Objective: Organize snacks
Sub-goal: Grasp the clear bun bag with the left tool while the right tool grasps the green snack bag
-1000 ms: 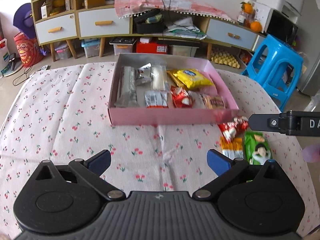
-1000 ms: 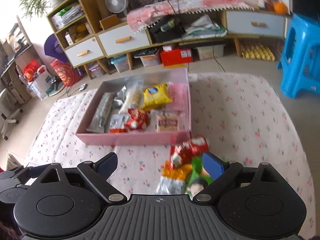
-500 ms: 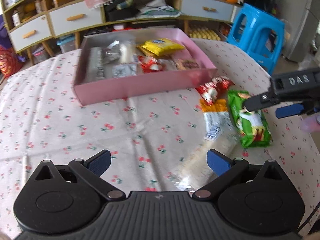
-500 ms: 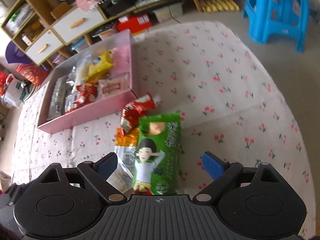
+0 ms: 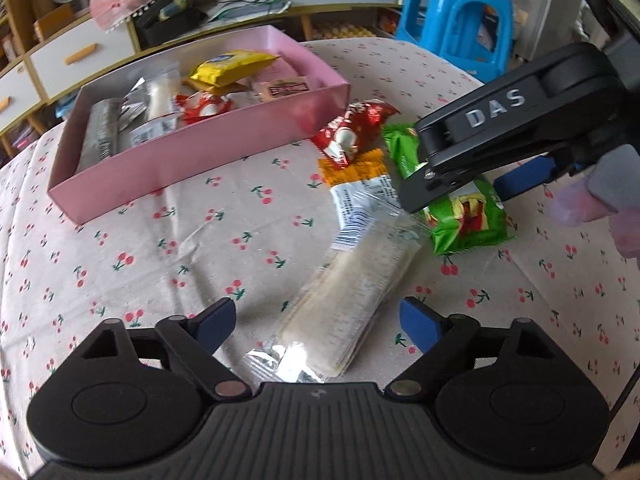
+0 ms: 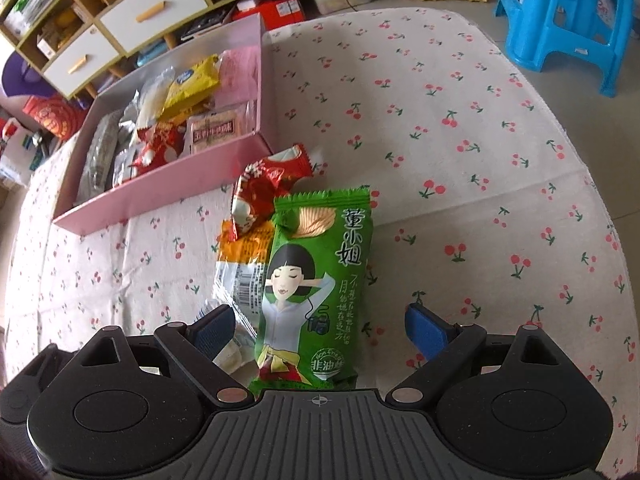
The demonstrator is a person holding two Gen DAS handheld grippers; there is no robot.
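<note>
Both hands are down over the loose snacks on the cherry-print tablecloth (image 5: 120, 240), so this looks like the pick-up step, two packets at once. Nearest, the left gripper (image 5: 316, 320) straddles the clear cracker packet (image 5: 352, 280); its jaws are closing, the packet lies between them, and the pads are not pressing on it yet. That packet runs lengthwise away from the camera, leaning right, its crimped silver end nearest and its orange end toward the box. The jaws sit across its narrow width, which suits a squeeze.

Just beside it, the right gripper (image 6: 320, 324) hangs over the green chip bag (image 6: 316, 280), fingers spread wide, bag between them, no contact visible. The bag's long axis points straight away from that camera, toothed top edge at the far end.

Next, I judge, each hand must sink a touch, pinch, then lift.

Beyond, a red wrapped snack (image 6: 268, 188) overlaps both packets' far ends and may drag along. Farthest, the pink box (image 5: 192, 152) already holds several packets, with room at its right end.
</note>
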